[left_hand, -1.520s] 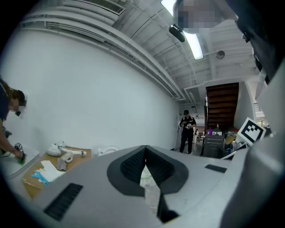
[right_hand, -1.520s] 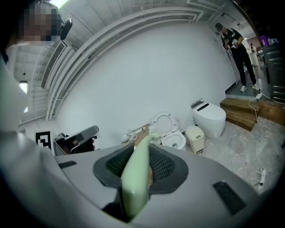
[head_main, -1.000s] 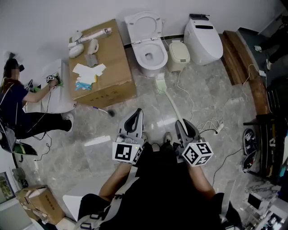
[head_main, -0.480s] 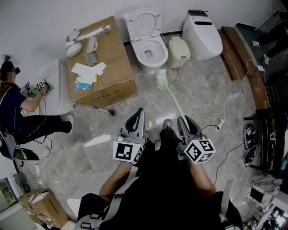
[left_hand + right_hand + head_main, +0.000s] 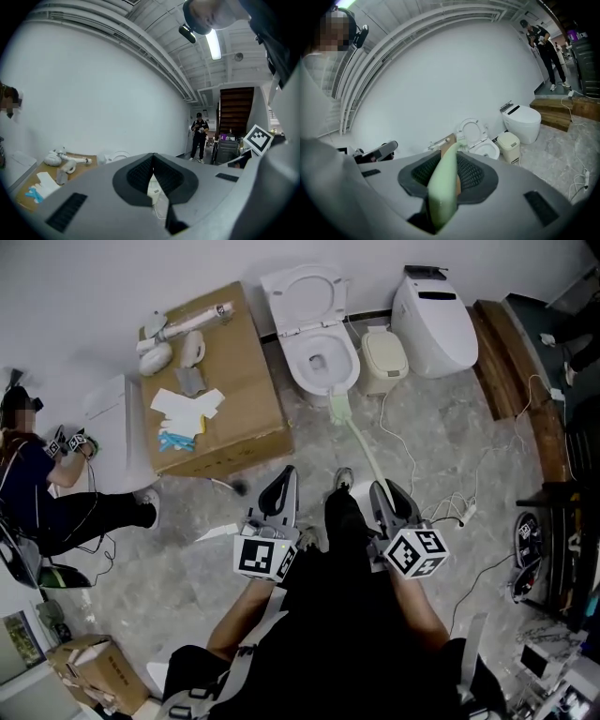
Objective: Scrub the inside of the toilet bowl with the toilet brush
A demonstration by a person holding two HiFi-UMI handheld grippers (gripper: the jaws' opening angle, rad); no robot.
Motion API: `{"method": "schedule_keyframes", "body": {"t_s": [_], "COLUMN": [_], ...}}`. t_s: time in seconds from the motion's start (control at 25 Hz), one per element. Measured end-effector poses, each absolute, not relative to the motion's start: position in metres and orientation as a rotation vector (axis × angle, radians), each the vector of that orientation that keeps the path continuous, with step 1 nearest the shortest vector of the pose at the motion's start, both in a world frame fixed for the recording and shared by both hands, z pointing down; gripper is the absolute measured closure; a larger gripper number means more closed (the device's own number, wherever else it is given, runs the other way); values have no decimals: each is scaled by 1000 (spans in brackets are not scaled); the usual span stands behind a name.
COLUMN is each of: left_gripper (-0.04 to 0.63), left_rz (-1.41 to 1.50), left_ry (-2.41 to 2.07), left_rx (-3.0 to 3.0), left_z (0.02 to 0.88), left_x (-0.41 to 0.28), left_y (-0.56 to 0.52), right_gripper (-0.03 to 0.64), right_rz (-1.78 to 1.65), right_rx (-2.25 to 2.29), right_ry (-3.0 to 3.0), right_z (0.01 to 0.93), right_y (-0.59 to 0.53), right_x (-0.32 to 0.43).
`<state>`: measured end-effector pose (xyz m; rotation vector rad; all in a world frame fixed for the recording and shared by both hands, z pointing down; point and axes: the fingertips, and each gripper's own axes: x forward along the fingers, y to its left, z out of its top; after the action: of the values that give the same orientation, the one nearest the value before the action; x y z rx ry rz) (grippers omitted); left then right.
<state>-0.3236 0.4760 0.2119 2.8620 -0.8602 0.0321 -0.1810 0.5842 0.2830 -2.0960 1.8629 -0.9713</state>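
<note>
Slippage is the likeliest trouble. The right gripper (image 5: 382,495) holds the toilet brush (image 5: 359,448) only at the handle's near end, so the long pale-green shaft reaches far ahead of the jaws. Any push against porcelain could twist it in the pads. The brush head is just short of the front rim of the toilet bowl (image 5: 352,357), well ahead of the jaws and not yet inside. A low sweep might knock the rim or snag the white cable (image 5: 398,442) just right of the shaft. The right jaws are clenched on the handle, which fills the narrow gap between them. The left gripper (image 5: 279,486), beside the right one, has its jaws pressed together on nothing.
</note>
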Motion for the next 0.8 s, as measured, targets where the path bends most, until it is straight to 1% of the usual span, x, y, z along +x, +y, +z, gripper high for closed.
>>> {"method": "schedule_keyframes", "body": {"t_s": [0.44,0.64,0.8], "left_gripper": [586,586,586], "left_rz": [96,126,161], "left_ry": [-927,-967,-976], "left_rx": [2829,2822,2804], "left_z": [208,216,222], "left_x": [-195,-157,-136], "left_y": [352,305,275], "right_gripper": [503,503,503], "right_rz": [-1063,-1094,-1184], "right_rx": [-2032,-2030,-2011], "right_ry": [1919,1933,1883], "right_z": [293,313,335], "right_y": [451,395,356], "right_x": [-54,-8,16]}}
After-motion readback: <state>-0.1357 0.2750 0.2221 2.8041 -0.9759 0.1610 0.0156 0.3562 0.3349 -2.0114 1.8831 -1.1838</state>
